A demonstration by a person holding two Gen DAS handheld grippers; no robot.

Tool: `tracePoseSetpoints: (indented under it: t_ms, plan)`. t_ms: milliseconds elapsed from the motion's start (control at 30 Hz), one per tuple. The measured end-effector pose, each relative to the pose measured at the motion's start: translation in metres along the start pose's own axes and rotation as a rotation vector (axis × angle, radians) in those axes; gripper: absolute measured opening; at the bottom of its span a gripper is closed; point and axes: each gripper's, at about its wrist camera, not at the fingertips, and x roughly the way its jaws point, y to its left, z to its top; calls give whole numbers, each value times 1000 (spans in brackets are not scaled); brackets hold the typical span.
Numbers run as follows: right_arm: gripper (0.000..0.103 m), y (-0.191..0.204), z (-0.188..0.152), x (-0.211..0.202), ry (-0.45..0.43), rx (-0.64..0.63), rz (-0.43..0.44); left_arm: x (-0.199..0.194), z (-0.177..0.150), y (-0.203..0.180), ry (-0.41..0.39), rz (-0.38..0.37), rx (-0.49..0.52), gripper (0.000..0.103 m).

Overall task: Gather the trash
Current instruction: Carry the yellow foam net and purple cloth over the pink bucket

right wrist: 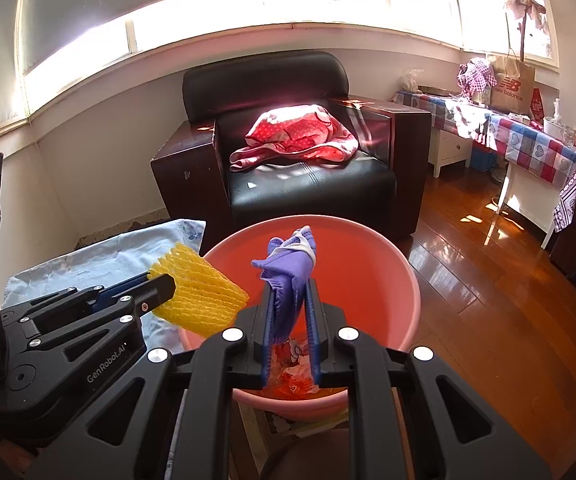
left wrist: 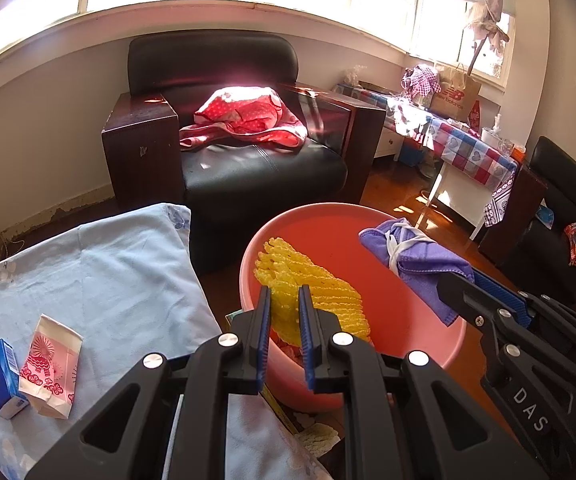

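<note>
A pink plastic basin (left wrist: 407,320) (right wrist: 367,280) stands below both grippers with crumpled wrappers (right wrist: 295,384) at its bottom. My left gripper (left wrist: 284,300) (right wrist: 160,288) is shut on a yellow foam fruit net (left wrist: 311,280) (right wrist: 204,300) and holds it over the basin's left rim. My right gripper (right wrist: 289,284) (left wrist: 443,284) is shut on a purple face mask (right wrist: 288,264) (left wrist: 419,252) with white straps, held over the basin's middle. A blue tissue pack (left wrist: 2,376) and a pink paper wrapper (left wrist: 50,372) lie on the light-blue cloth (left wrist: 108,280) at the left.
A black leather armchair (left wrist: 240,148) with a red dotted garment (left wrist: 248,116) stands behind the basin. A table with a checked cloth (left wrist: 467,144) and a paper bag is at the right. Wooden floor (right wrist: 487,280) lies to the right of the basin.
</note>
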Motion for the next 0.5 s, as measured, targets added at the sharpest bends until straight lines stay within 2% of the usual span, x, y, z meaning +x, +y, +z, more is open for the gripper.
tracePoseSetpoints:
  t_ms: [500]
  plan:
    - [15, -6, -3, 12, 24, 15, -14, 24, -3, -8, 31, 9, 23, 13]
